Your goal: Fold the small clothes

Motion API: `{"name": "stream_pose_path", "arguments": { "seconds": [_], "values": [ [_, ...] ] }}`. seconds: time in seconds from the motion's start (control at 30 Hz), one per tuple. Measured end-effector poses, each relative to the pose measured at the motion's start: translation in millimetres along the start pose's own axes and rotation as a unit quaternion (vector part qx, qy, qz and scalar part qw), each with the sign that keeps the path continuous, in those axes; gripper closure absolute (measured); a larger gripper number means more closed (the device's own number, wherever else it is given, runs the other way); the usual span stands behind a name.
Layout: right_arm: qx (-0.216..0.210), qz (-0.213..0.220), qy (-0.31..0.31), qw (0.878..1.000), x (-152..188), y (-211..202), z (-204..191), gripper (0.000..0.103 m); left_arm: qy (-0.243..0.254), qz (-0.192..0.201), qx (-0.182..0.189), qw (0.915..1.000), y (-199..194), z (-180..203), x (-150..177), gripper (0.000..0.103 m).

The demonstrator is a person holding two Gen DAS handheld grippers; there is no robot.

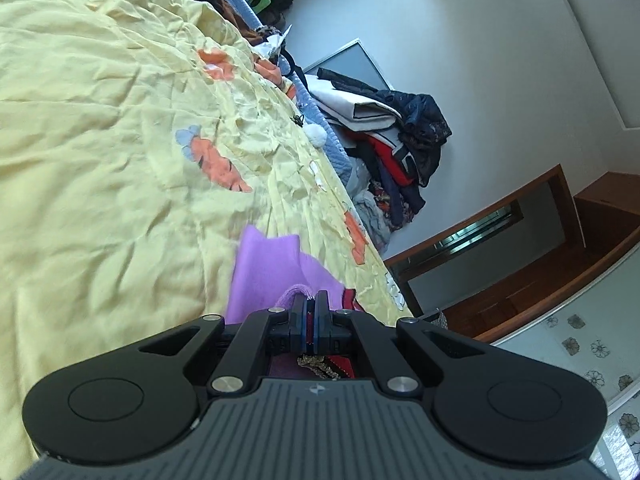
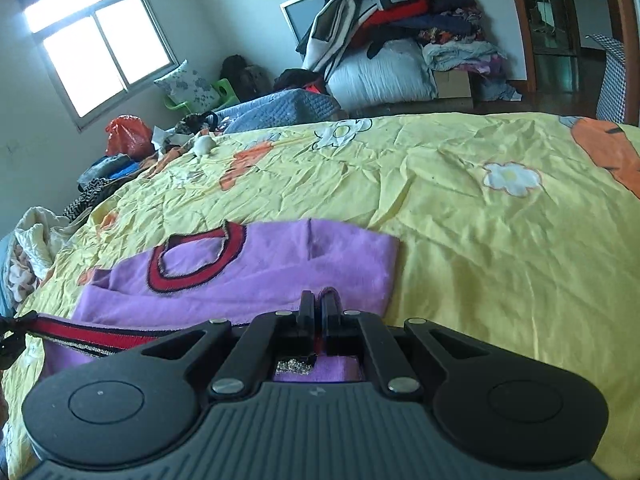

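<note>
A small purple sweater (image 2: 256,276) with a red and black collar (image 2: 192,256) and a red striped hem lies on the yellow floral bedsheet (image 2: 460,208). My right gripper (image 2: 319,300) is shut on a pinch of the sweater near its lower edge. In the left wrist view the same sweater (image 1: 272,272) shows in front of my left gripper (image 1: 310,304), which is shut on a fold of its purple fabric. The sheet (image 1: 100,140) fills that view's left side.
A pile of clothes and bedding (image 2: 392,40) stands against the far wall beside a wooden doorway (image 2: 560,20). Clutter, a red bag (image 2: 126,134) and a blue quilt (image 2: 280,108) line the bed's far side under the window. A white pompom (image 1: 318,135) lies at the bed's edge.
</note>
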State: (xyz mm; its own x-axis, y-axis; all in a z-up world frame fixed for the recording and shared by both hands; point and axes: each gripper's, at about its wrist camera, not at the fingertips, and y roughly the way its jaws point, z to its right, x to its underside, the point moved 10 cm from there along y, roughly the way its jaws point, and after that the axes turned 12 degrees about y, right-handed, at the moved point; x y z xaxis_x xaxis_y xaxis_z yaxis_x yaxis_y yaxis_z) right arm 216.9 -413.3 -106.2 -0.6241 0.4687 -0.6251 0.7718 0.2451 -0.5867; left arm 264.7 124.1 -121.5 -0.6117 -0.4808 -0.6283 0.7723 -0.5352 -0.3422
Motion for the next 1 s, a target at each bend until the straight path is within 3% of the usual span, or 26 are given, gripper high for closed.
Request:
{"name": "stream_pose_path", "arguments": {
  "seconds": [0.37, 0.53, 0.63, 0.77, 0.9, 1.0],
  "values": [
    [0.034, -0.028, 0.007, 0.999, -21, 55, 14, 0.1, -0.025, -0.018, -0.017, 0.9994, 49, -22, -8, 0.101],
    [0.051, -0.011, 0.048, 0.998, -37, 70, 27, 0.099, -0.041, -0.04, -0.03, 0.9979, 64, -32, -5, 0.1],
    [0.058, -0.017, 0.063, 0.996, -40, 76, 31, 0.081, -0.064, -0.048, -0.037, 0.9961, 67, -39, -6, 0.098],
    [0.066, 0.041, -0.008, 0.997, -41, 43, 4, 0.079, 0.017, 0.003, -0.085, 0.9962, 36, -27, -29, 0.072],
    [0.033, 0.065, -0.088, 0.993, -22, 12, -33, 0.079, 0.112, 0.021, -0.097, 0.9888, 3, 10, -29, 0.072],
    [0.05, 0.009, -0.16, 0.986, 12, 20, -47, 0.079, 0.206, -0.021, -0.084, 0.9747, 2, 48, 3, 0.071]
  ]
}}
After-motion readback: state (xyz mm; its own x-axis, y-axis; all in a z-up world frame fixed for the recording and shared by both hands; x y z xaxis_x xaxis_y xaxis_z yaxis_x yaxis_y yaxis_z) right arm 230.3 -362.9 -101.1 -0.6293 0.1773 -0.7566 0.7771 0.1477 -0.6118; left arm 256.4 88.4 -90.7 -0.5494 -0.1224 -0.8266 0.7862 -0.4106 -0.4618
